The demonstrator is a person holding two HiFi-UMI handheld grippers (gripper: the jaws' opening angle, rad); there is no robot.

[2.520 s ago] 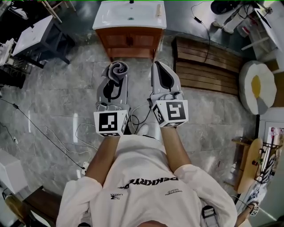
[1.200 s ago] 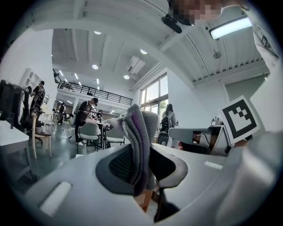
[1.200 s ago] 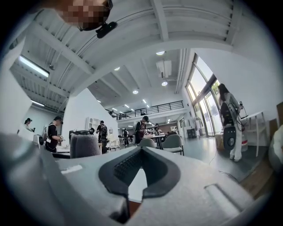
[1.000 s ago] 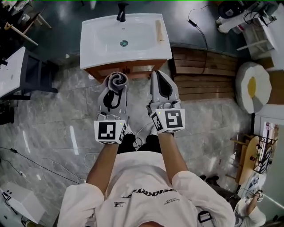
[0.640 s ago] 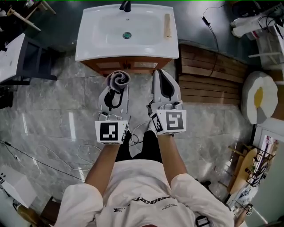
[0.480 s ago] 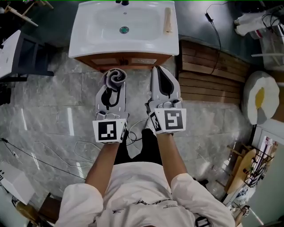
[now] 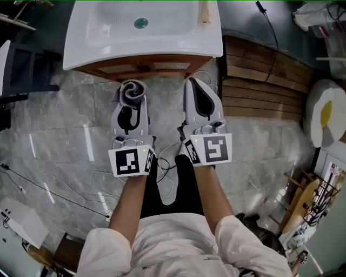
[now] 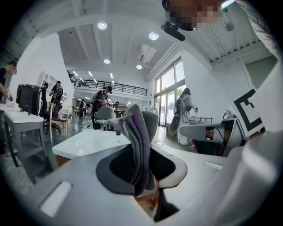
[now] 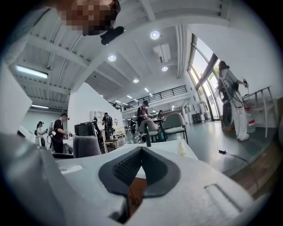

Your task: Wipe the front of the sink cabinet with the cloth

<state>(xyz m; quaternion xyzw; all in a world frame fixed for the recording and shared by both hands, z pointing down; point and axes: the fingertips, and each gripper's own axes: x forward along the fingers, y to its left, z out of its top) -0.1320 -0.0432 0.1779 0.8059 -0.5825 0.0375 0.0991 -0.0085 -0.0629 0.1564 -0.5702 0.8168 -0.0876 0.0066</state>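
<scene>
The white sink [image 7: 108,40] sits on a brown wooden cabinet [image 7: 146,67] at the top of the head view. A rolled grey cloth [image 7: 132,91] is pinched in my left gripper [image 7: 131,97], a short way in front of the cabinet's front. In the left gripper view the cloth [image 8: 139,141] stands upright between the jaws of the left gripper [image 8: 140,132], with the sink [image 8: 84,143] behind it. My right gripper [image 7: 198,86] is shut on nothing, beside the left one. Its own view shows the right gripper [image 9: 141,152] with tips together and the cabinet's wood [image 9: 134,194] showing through the gap.
A slatted wooden platform [image 7: 265,76] lies on the floor right of the cabinet. Cables [image 7: 70,184] trail over the marble floor at left. A dark table [image 7: 21,86] stands at far left. A pale stick-like item [image 7: 204,12] rests on the sink rim. People stand in the background.
The sink and cabinet have come nearer and now lie just ahead of both gripper tips. The left gripper still holds the cloth and the right stays shut.
</scene>
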